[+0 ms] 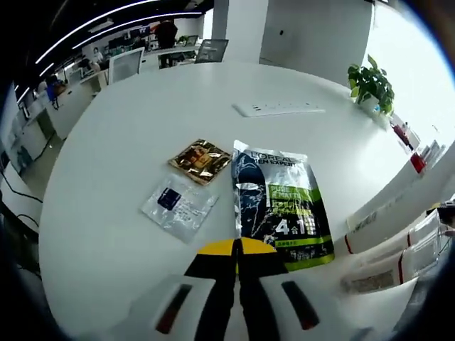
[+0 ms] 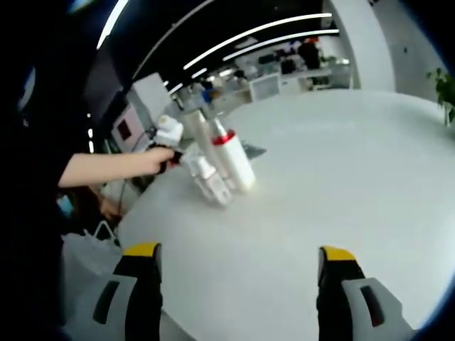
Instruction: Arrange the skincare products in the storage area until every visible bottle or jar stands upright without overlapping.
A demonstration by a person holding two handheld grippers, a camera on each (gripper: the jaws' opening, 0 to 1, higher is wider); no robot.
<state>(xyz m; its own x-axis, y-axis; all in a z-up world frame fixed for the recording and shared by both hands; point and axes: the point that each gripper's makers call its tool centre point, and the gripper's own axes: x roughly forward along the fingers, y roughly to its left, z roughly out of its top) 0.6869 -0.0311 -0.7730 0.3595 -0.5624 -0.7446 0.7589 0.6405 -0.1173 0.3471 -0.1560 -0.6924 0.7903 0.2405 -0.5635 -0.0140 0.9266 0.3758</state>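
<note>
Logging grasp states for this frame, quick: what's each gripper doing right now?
Left gripper: fingers shut together, nothing between them, above the table.
Right gripper: fingers wide open, empty.

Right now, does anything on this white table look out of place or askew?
Yes. In the left gripper view, three flat sachets, a green-and-black L'Oreal pouch, a gold packet and a clear packet, lie scattered at odd angles. White bottles with red bands lie on their sides at the table's edge, not upright.
</note>
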